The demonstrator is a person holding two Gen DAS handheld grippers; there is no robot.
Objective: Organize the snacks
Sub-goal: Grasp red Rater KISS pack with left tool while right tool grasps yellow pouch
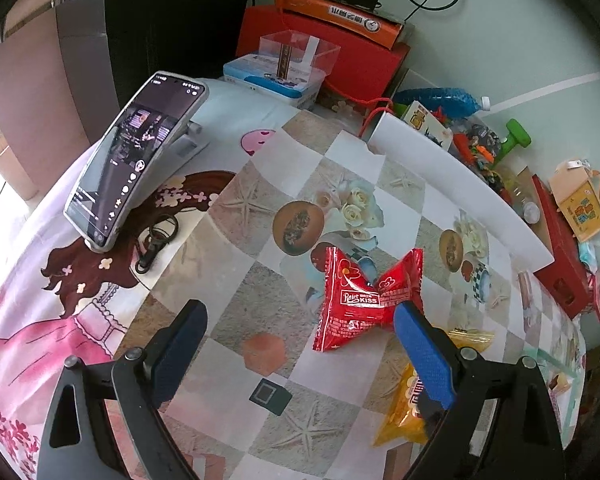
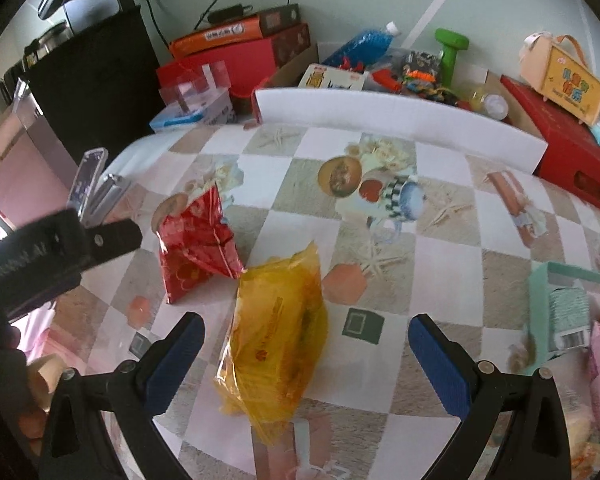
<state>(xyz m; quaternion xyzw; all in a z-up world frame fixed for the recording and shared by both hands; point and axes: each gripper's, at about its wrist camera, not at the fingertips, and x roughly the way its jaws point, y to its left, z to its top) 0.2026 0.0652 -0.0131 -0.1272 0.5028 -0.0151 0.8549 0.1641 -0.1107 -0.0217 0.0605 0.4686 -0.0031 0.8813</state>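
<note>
red snack pack: I see it mid-surface, touching the yellow snack bag
left gripper: mine — wide, empty, right pad just beside red pack
right gripper: wide — yellow bag between fingers, ungripped
surface: checkered cloth

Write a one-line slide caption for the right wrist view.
Right gripper, jaws open, poised over a yellow snack bag on the patterned tablecloth, a red snack bag just beyond.

red snack packets: 2 | yellow snack packet: 1 | phone: 1 | hand-held grippers: 2
</note>
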